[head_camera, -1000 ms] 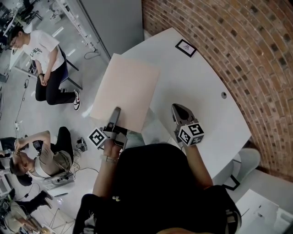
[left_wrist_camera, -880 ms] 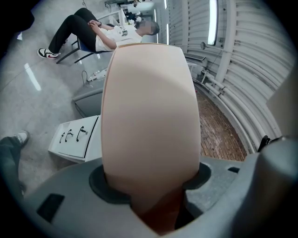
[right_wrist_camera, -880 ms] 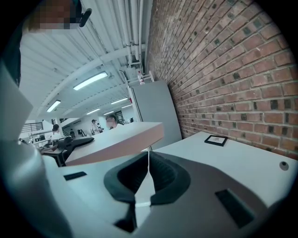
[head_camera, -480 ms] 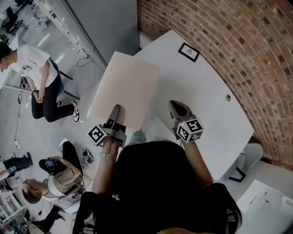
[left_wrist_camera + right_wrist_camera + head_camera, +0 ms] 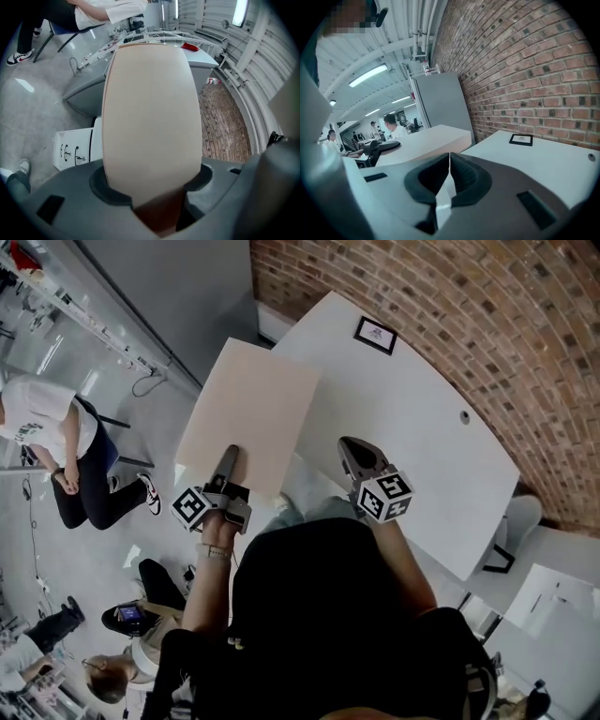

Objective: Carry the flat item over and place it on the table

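A large flat beige board [image 5: 247,417] is held level in the air, its far right corner over the near edge of the white table [image 5: 412,399]. My left gripper [image 5: 227,457] is shut on the board's near edge; in the left gripper view the board [image 5: 150,108] fills the middle between the jaws. My right gripper [image 5: 349,450] is shut with nothing in it and hovers over the table's near edge, to the right of the board. In the right gripper view the board [image 5: 424,143] lies to the left and the table [image 5: 534,157] to the right.
A small black-framed card [image 5: 375,335] lies at the table's far end, and a small round hole [image 5: 464,416] shows in its top. A brick wall [image 5: 487,324] runs behind the table. Several people [image 5: 47,442] sit or stand on the grey floor to the left.
The head view has swung, so the board, table and both grippers sit slightly higher and further left in the frame. The left gripper keeps its hold on the board; the right stays shut.
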`<state>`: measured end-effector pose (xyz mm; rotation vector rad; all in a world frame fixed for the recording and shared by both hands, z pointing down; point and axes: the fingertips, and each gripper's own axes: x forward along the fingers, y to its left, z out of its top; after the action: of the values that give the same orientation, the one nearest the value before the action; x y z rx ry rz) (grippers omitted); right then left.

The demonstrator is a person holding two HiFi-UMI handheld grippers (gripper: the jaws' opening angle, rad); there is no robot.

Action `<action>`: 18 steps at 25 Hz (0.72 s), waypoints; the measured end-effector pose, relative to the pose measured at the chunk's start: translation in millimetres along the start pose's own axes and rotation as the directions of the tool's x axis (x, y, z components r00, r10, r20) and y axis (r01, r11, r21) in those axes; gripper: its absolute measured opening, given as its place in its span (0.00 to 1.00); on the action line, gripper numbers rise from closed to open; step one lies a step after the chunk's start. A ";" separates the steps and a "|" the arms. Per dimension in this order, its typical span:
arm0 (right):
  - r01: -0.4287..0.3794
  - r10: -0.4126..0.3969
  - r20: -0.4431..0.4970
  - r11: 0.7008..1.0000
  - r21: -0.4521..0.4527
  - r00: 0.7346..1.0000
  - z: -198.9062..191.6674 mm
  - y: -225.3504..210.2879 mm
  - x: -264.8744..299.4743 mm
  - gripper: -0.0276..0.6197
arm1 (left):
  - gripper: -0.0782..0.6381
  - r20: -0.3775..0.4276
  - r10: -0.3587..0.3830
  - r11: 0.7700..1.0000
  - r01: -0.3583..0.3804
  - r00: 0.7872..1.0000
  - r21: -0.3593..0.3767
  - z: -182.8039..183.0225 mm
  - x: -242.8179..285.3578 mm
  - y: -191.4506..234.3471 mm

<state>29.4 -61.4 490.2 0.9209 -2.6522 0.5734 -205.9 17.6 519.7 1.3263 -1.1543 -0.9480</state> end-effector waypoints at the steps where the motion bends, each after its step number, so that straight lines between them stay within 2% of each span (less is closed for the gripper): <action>1: 0.012 -0.012 -0.008 1.000 0.003 1.000 -0.8 -0.4 2.1 0.07 | 0.49 -0.013 0.004 1.000 -0.004 1.000 -0.002 3.0 4.3 3.4; 8: 0.081 -0.080 -0.046 0.997 0.019 0.996 -3.3 -16.5 7.2 0.07 | 0.49 -0.090 0.036 0.998 -0.041 0.995 -0.051 1.2 46.0 33.3; 14: 0.088 -0.086 -0.083 0.996 0.028 0.993 -7.9 -32.4 14.1 0.07 | 0.49 -0.168 0.061 0.996 -0.070 0.984 -0.051 -11.2 84.5 51.2; 18: 0.074 -0.068 -0.118 0.996 0.052 0.991 -9.4 -48.1 22.5 0.07 | 0.49 -0.178 0.109 0.991 -0.120 0.978 -0.058 -17.9 106.5 65.2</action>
<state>44.2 -103.7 520.2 0.9635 -2.5016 0.6664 -173.5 -78.5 594.7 1.2480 -1.0431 -0.7652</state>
